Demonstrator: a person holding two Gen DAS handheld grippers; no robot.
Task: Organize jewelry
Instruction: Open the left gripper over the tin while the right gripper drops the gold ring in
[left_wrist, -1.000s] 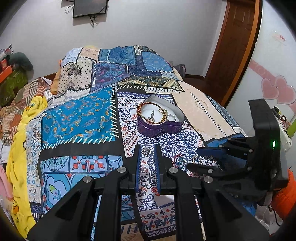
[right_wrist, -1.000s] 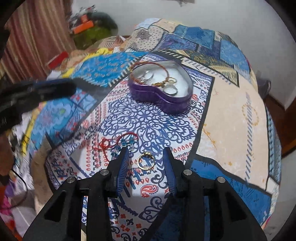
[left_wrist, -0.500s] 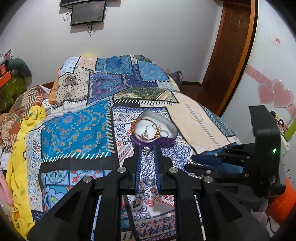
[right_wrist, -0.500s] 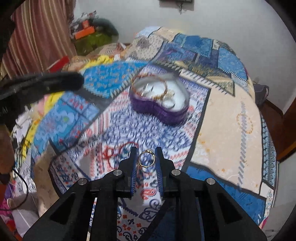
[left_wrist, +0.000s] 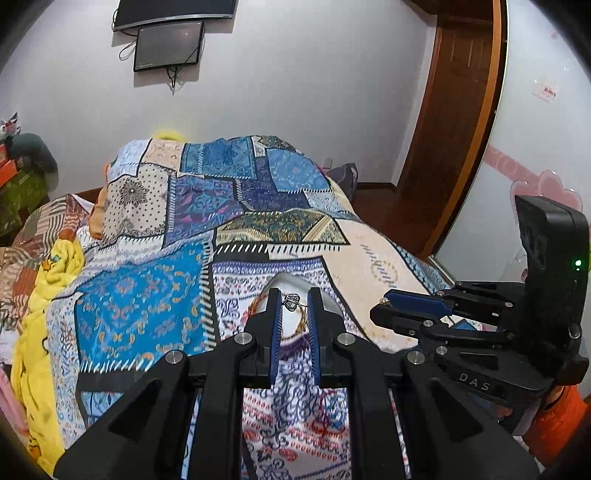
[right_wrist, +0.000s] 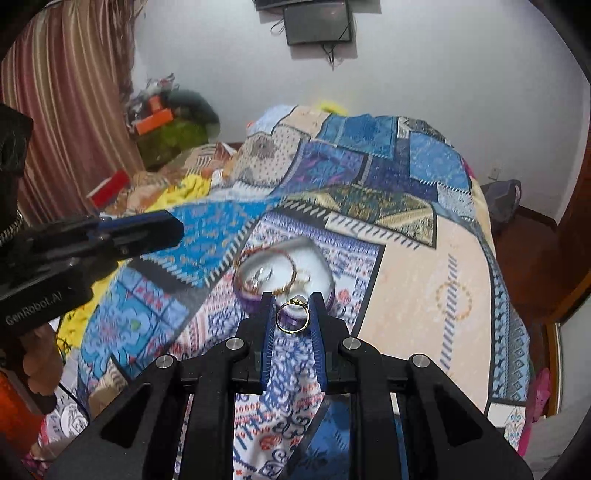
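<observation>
— What is held by the right tongs (right_wrist: 293, 308)?
— A gold ring (right_wrist: 293, 316) is gripped, mid-frame above the purple heart tin (right_wrist: 246, 275) on the bed (right_wrist: 424, 280).
— The left tongs (left_wrist: 294, 302)?
— A small silver charm (left_wrist: 291, 301) is pinched.

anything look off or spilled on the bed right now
Nothing looks spilled or damaged. The heart-shaped tin sits upright on the patchwork quilt with jewelry inside. The right gripper holds a gold ring; the left gripper holds a small silver piece.
</observation>
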